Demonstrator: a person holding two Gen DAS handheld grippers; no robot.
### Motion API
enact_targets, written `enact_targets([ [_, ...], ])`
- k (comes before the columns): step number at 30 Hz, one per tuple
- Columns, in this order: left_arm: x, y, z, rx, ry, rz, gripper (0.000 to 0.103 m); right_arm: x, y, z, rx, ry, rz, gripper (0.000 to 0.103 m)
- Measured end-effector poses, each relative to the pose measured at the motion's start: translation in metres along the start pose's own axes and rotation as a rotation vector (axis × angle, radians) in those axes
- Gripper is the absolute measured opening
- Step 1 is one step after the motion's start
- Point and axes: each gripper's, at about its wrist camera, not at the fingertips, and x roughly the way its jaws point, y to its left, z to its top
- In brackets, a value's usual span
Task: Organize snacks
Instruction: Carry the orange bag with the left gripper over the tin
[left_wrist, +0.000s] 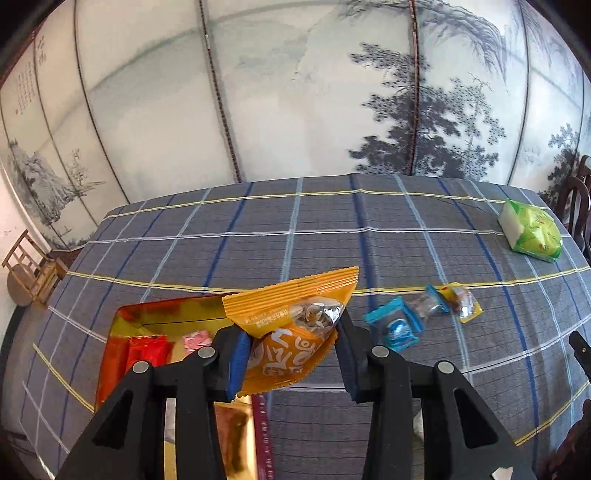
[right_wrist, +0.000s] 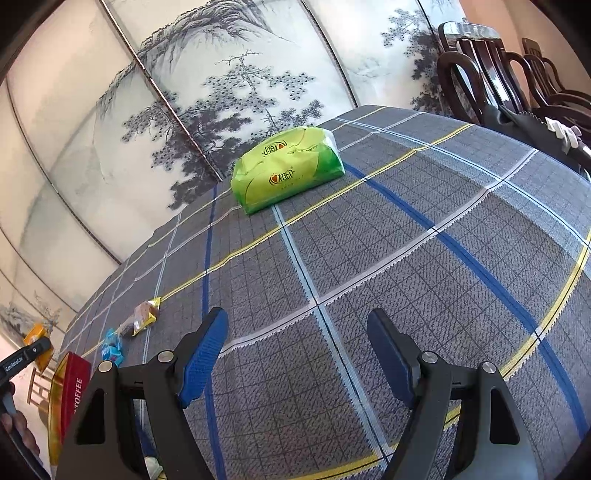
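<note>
My left gripper (left_wrist: 290, 356) is shut on an orange snack packet (left_wrist: 291, 328) and holds it above the right edge of a gold and red box (left_wrist: 147, 314). The box holds a red packet (left_wrist: 146, 354) and a pink sweet (left_wrist: 195, 339). On the cloth to the right lie a blue packet (left_wrist: 395, 326), a clear and blue sweet (left_wrist: 430, 304) and a yellow packet (left_wrist: 461, 301). My right gripper (right_wrist: 297, 354) is open and empty above the cloth. The same small packets (right_wrist: 142, 317) show at its far left, beside the box (right_wrist: 70, 391).
A green tissue pack (right_wrist: 286, 170) lies at the far side of the plaid tablecloth (right_wrist: 406, 240). Dark wooden chairs (right_wrist: 498, 66) stand at the right. A painted folding screen (left_wrist: 258, 92) stands behind the table. A small wooden stool (left_wrist: 27, 269) is at the left.
</note>
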Motion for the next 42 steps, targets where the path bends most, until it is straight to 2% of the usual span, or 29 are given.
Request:
enact_targets([
  [5, 0.002, 0.050, -0.003, -0.050, 0.007, 0.045, 0.038, 0.001, -0.001, 0.000, 0.003, 0.003, -0.008, 0.078],
  [11, -0.004, 0.092, -0.008, -0.059, -0.002, 0.094, 0.038, 0.005, -0.004, 0.000, 0.005, 0.012, -0.016, 0.078],
  [17, -0.016, 0.130, -0.023, -0.064, -0.001, 0.098, 0.038, 0.007, -0.003, -0.002, 0.007, 0.016, -0.021, 0.078],
  [22, -0.017, 0.154, -0.048, -0.088, 0.033, 0.097, 0.038, 0.007, -0.002, -0.002, 0.008, 0.016, -0.021, 0.078],
  [24, -0.018, 0.164, -0.059, -0.116, 0.062, 0.068, 0.038, 0.007, -0.002, -0.002, 0.007, 0.016, -0.020, 0.078],
  [26, -0.021, 0.169, -0.070, -0.131, 0.074, 0.055, 0.038, 0.008, -0.002, -0.002, 0.005, 0.018, -0.021, 0.078],
  [33, -0.033, 0.164, -0.105, -0.092, 0.086, 0.039, 0.038, 0.007, -0.001, -0.003, 0.001, 0.022, -0.017, 0.078],
  [37, -0.028, 0.157, -0.118, -0.086, 0.095, 0.026, 0.038, 0.007, -0.001, -0.003, 0.002, 0.022, -0.017, 0.078],
  [40, -0.024, 0.147, -0.123, -0.043, 0.074, 0.059, 0.038, 0.007, -0.001, -0.003, 0.001, 0.023, -0.017, 0.078],
  [42, -0.019, 0.145, -0.125, -0.046, 0.085, 0.049, 0.038, 0.007, -0.001, -0.003, 0.001, 0.023, -0.018, 0.078],
])
